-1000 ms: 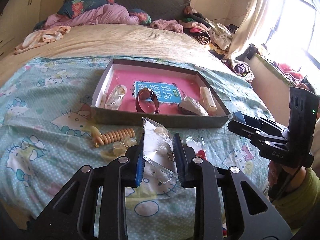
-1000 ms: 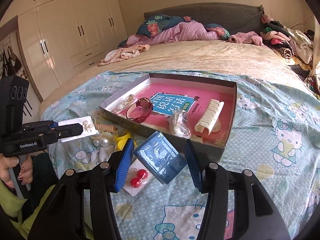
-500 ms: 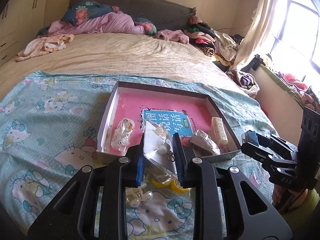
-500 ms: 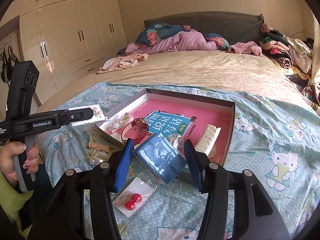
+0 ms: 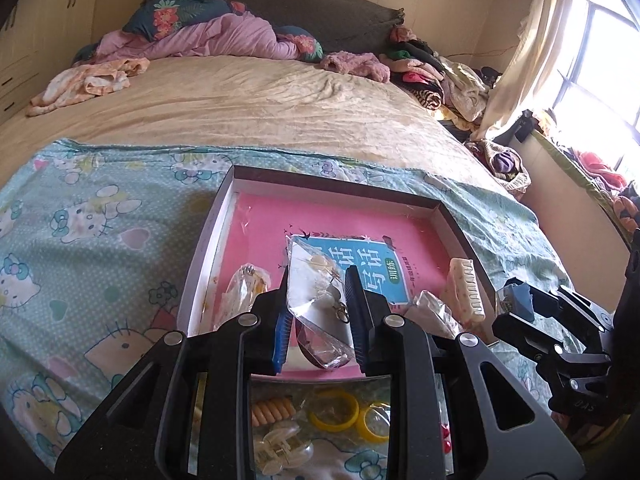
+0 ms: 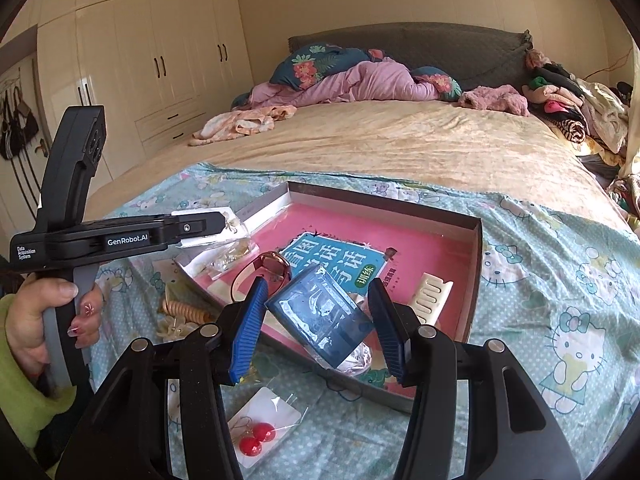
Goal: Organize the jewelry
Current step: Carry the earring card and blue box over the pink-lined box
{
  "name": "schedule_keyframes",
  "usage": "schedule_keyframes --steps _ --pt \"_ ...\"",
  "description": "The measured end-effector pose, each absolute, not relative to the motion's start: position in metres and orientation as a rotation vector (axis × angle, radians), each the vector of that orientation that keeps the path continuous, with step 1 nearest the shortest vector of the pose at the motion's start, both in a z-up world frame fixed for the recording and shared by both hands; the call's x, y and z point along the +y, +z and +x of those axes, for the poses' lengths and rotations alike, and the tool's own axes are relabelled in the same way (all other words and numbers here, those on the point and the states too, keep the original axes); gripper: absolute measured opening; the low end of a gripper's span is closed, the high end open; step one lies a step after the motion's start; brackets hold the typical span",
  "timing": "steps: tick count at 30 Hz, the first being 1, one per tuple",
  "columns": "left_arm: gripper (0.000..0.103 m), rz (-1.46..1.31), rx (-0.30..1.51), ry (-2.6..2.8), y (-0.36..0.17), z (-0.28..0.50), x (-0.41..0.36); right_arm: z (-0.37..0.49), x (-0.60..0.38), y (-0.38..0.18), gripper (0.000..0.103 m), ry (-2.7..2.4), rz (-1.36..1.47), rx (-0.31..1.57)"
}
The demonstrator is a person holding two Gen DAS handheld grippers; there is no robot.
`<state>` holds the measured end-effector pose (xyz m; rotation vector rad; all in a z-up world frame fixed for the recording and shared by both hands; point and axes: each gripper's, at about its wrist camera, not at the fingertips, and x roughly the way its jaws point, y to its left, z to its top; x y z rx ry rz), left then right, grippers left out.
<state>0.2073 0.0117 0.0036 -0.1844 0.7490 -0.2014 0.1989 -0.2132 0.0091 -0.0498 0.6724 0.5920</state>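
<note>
A shallow box (image 5: 218, 216) with a pink lining lies on the cartoon-cat sheet. My left gripper (image 5: 318, 282) is shut on a clear packet of earrings (image 5: 316, 304) and hovers over the box's near edge. In the right wrist view the left gripper (image 6: 216, 222) reaches in from the left, above the box's (image 6: 476, 264) left corner. My right gripper (image 6: 320, 284) is shut on a blue packet (image 6: 324, 316) just above the box's near wall. The left wrist view shows the right gripper (image 5: 514, 300) at the box's right corner.
In the box lie a teal-covered book (image 5: 384, 272), a watch (image 6: 274, 266), a cream hair claw (image 6: 432, 296) and clear packets (image 5: 244, 288). On the sheet in front lie red ball earrings (image 6: 256, 436), a spiral hair tie (image 6: 184, 312), yellow rings (image 5: 336, 408) and a clear clip (image 5: 280, 448). Clothes are piled at the far end of the bed.
Both grippers have moved forward toward the box with their packets. The left one, earlier over the loose items on the sheet, now hangs over the box's near edge.
</note>
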Motion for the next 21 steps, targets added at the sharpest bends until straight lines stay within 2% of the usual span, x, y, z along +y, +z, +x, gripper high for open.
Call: schedule_keyframes --steps 21 --pt "0.017 -0.207 0.794 -0.205 -0.024 0.235 0.013 0.251 -0.189 -0.013 0.05 0.558 -0.104 0.715"
